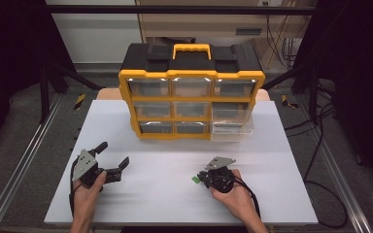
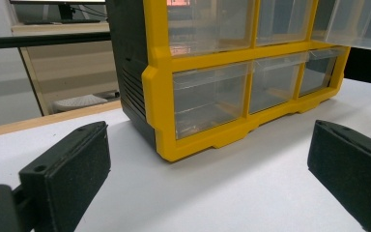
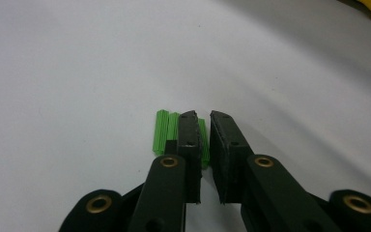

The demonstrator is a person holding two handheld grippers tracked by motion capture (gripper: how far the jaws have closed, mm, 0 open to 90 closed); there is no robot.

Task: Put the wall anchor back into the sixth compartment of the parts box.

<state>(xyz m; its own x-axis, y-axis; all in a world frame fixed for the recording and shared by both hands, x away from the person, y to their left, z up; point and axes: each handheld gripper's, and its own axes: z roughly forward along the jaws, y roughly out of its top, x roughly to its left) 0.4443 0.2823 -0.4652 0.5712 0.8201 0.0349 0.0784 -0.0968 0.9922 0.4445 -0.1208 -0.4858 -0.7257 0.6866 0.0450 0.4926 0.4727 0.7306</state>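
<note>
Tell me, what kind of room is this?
Probably a lab or workshop recording bench. A white table stands among dark frame rails with loose cables on the floor, a yellow drawer organizer sits on it, and a person holds a hand-held claw in each hand.

One yellow-and-black organizer [image 1: 191,92] with nine clear drawers, one bundle of green pieces [image 3: 166,130], two grippers.

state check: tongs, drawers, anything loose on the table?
left tongs: open, nothing between the jaws, held above the table.
right tongs: nearly shut, low at the green ribbed pieces; grip unclear.
green ribbed pieces: lying on the white table.
right-column drawers: middle one pulled out.
other drawers: pushed in.
organizer: upright, handle folded down.
</note>
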